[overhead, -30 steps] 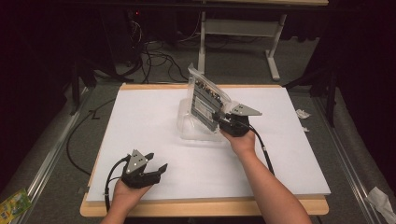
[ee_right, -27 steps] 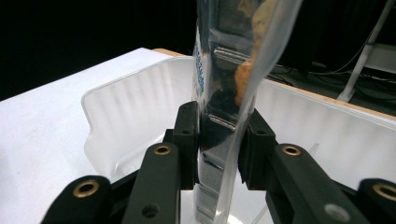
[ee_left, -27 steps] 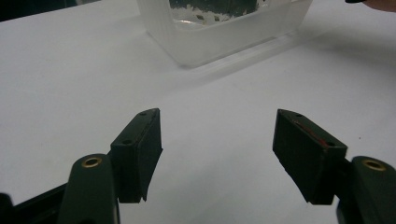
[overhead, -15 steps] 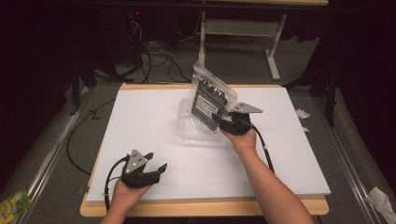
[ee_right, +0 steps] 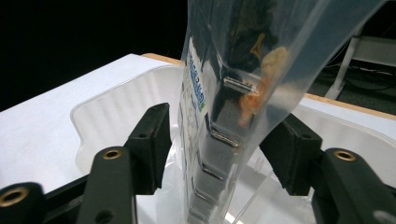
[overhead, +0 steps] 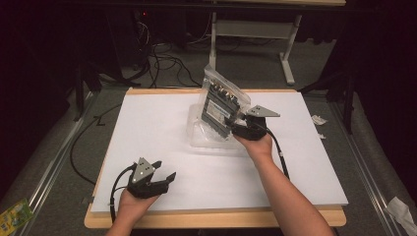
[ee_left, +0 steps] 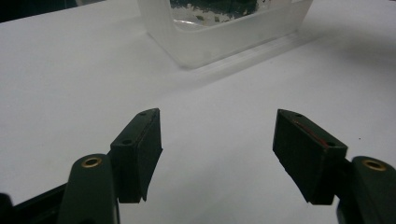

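Right gripper view: right gripper (ee_right: 219, 140) jaws, just opening, stand released around the bag (ee_right: 233, 93); left gripper (ee_left: 217, 154) jaws gape empty.

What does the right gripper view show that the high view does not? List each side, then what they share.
Right gripper view: the right claw close up. Its jaws have just been opening and straddle the clear bag, with a gap at the left pad. A white label and an orange bit sit inside the bag. High view: the left claw, open, near the front edge of the white board, and the person's forearms. Shared: the bag standing upright in the clear tray, with a dark part inside.
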